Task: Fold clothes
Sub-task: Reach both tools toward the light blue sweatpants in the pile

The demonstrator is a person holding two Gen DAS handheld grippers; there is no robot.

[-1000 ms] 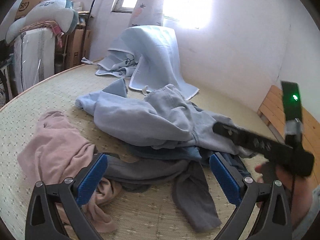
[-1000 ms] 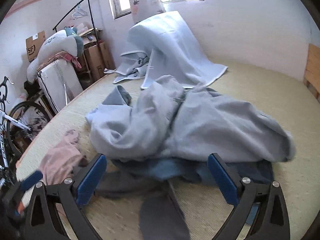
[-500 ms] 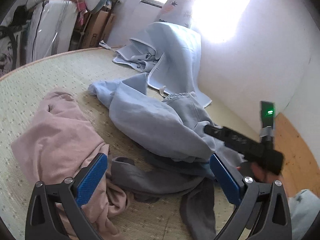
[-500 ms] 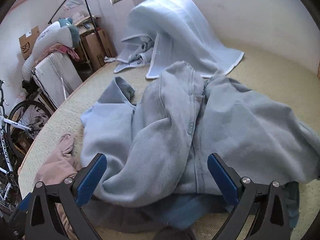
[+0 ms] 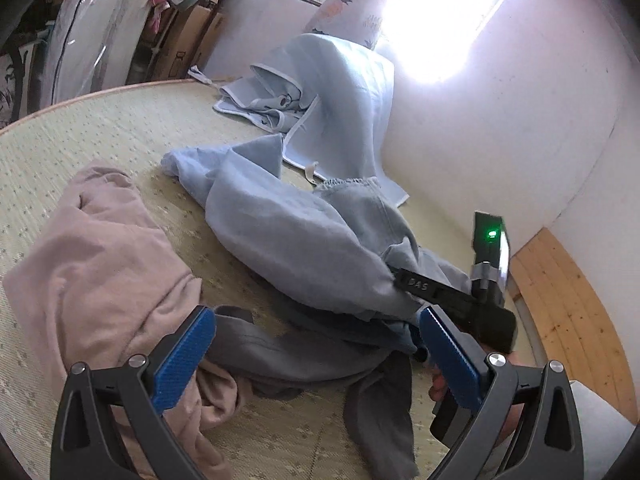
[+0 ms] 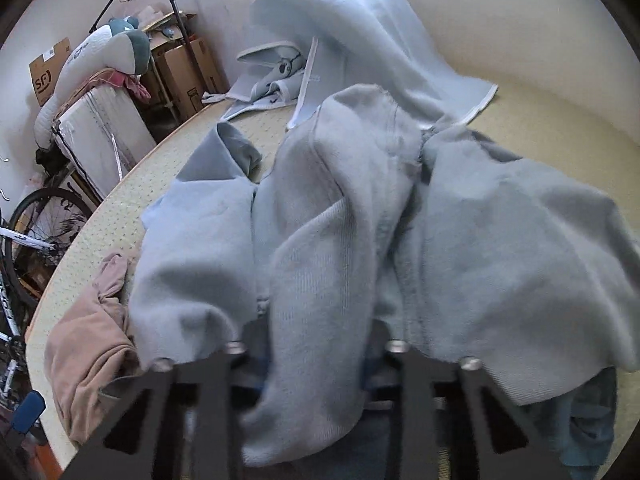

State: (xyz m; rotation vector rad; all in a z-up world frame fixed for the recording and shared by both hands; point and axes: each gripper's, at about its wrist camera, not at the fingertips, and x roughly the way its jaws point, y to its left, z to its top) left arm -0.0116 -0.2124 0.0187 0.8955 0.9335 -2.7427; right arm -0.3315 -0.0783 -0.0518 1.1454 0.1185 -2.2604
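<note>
Left gripper (image 5: pixel 316 354): your blue pads stand wide apart with nothing between them, hovering over the near end of the clothes pile. Released.
Right gripper (image 6: pixel 316 364): your jaws are drawn close together with a fold of the light blue sweatshirt (image 6: pixel 320 240) bunched between them; the fabric drapes over the fingers and hides the pads. Grasping the sweatshirt.
Right gripper from the left wrist view: you see its black body at the right, its nose buried in the sweatshirt's right edge, a green light lit on top.
Your hand (image 5: pixel 442 384): only a part shows under that black body, at the near right.
Light blue sweatshirt: it lies on top of the pile in the middle of the mat (image 5: pixel 100 128), spread from the left centre to the right.
Pink garment (image 5: pixel 100 264): crumpled at the near left, just beside the sweatshirt.
Grey garment (image 5: pixel 320 364): near, partly under the sweatshirt, one limb trailing toward you.
Darker blue garment (image 6: pixel 584 424): showing under the sweatshirt at the near right.
Pale blue blanket (image 6: pixel 360 28): far, heaped against the wall below the window, well apart from the pile.
Far left: cardboard boxes (image 6: pixel 180 68), a plush toy (image 6: pixel 104 52) and a bicycle (image 6: pixel 36 232) beyond the mat's edge.
</note>
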